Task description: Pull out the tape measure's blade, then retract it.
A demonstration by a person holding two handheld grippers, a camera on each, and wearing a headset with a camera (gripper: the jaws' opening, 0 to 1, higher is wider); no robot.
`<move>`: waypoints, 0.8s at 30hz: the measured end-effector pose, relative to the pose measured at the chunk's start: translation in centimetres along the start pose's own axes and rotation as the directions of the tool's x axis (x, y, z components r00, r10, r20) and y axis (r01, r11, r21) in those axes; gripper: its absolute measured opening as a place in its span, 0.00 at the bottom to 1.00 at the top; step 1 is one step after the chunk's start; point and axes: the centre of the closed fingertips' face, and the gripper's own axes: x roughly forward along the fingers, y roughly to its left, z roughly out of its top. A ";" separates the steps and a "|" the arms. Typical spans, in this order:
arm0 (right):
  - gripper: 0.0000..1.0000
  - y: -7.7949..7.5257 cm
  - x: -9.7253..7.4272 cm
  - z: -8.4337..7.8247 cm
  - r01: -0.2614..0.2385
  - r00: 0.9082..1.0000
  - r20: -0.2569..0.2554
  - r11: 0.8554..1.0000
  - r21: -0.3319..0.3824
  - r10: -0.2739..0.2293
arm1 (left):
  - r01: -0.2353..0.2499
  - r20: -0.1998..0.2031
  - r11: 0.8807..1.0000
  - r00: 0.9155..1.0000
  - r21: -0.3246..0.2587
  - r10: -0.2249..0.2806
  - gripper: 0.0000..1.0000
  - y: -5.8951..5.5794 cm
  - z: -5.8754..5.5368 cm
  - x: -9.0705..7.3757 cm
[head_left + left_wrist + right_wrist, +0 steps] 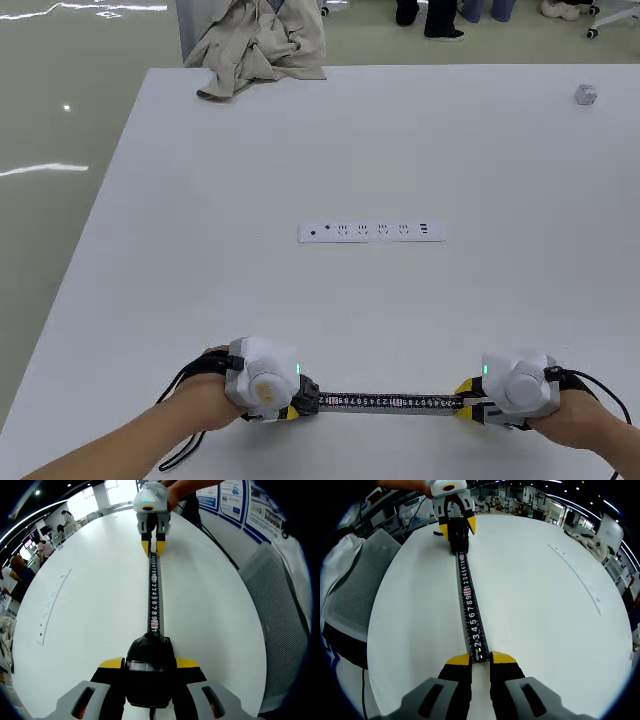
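A black tape measure case (150,667) sits between the jaws of my left gripper (150,664), which is shut on it; in the head view the case (305,397) is at the table's near edge. Its blade (390,403) is drawn out flat along the table, black with white numbers (470,610) (154,590). My right gripper (480,659) is shut on the blade's end hook, seen at the near right in the head view (468,398). Each gripper shows at the far end of the other's view: the right gripper (152,545), the left gripper (456,527).
A white power strip (371,232) lies mid-table. A beige garment (258,45) is heaped at the far edge, and a small grey object (586,95) rests at the far right. A mesh chair (355,595) stands beside the table's near side.
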 end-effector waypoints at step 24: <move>0.14 -0.1 -0.2 -0.2 0.045 0.998 -0.029 0.998 -0.053 -0.047 | -0.011 -0.006 1.000 1.000 0.010 0.011 0.33 -0.1 0.1 0.0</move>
